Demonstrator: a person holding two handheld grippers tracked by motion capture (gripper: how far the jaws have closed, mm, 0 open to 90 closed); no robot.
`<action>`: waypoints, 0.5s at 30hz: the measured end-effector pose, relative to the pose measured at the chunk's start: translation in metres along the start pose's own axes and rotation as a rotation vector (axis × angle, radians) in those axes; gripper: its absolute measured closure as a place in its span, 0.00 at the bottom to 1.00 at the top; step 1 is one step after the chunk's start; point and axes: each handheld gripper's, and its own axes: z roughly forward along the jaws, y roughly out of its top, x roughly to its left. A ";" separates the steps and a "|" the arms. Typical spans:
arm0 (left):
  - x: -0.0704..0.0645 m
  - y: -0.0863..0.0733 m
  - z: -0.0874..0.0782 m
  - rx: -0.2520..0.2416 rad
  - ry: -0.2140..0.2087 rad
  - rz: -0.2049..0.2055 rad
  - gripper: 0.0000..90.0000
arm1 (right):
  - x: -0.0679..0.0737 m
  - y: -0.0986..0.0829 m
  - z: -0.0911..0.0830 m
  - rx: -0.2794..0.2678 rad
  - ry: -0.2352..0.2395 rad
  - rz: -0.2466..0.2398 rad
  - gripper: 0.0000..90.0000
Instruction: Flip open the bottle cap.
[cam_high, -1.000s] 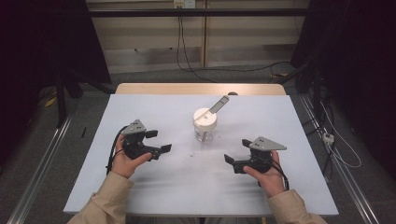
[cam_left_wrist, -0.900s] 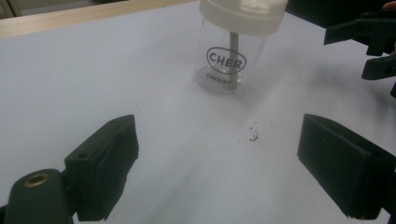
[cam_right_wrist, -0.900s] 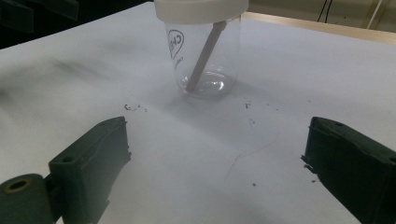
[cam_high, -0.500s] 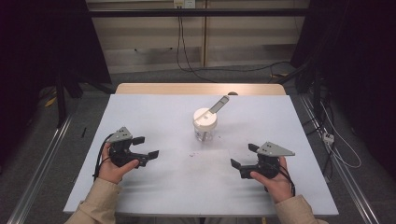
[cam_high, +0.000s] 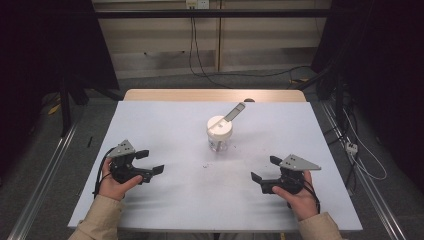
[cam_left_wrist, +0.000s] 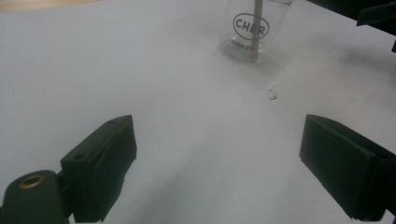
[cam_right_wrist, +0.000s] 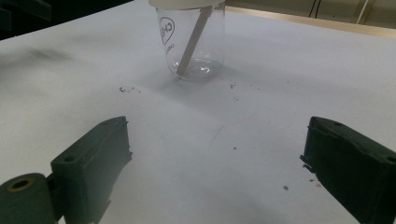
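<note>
Jar: a clear plastic jar (cam_high: 219, 139) with a white lid stands upright on the tabletop, ahead of and between the two hand-held grippers, well apart from both; it bears an oval logo reading "CHER" in the left gripper view.
Stick: a pale flat stick (cam_high: 234, 112) leans in the jar, its lower end on the jar's floor, its upper end poking out past the lid, away from the person.
In the way: small dark specks (cam_high: 205, 165) lie on the tabletop between the hand-held grippers and the jar; nothing larger stands between them.
Tabletop: white sheet surface (cam_high: 165, 125) with a strip of bare wood at the far edge.
Room: grey floor, metal rails at both sides, dark curtains left and right, cables trailing down a pale far wall.
Left hand-held gripper: (cam_high: 150, 162) held low over the tabletop in the person's left hand, jaws wide apart, gripping nothing, pointed toward the jar.
Right hand-held gripper: (cam_high: 265, 169) held low in the right hand, jaws wide apart, nothing between them, the jar ahead of it.
</note>
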 end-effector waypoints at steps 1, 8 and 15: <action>0.000 -0.001 -0.001 -0.003 0.003 0.002 0.12 | 0.000 -0.001 -0.002 0.000 -0.003 -0.002 0.07; 0.003 -0.009 -0.007 0.009 0.017 0.001 0.12 | -0.002 -0.004 -0.009 0.001 -0.013 -0.006 0.08; 0.004 -0.014 -0.011 0.015 0.027 -0.002 0.12 | -0.006 -0.009 -0.014 0.008 -0.025 -0.008 0.08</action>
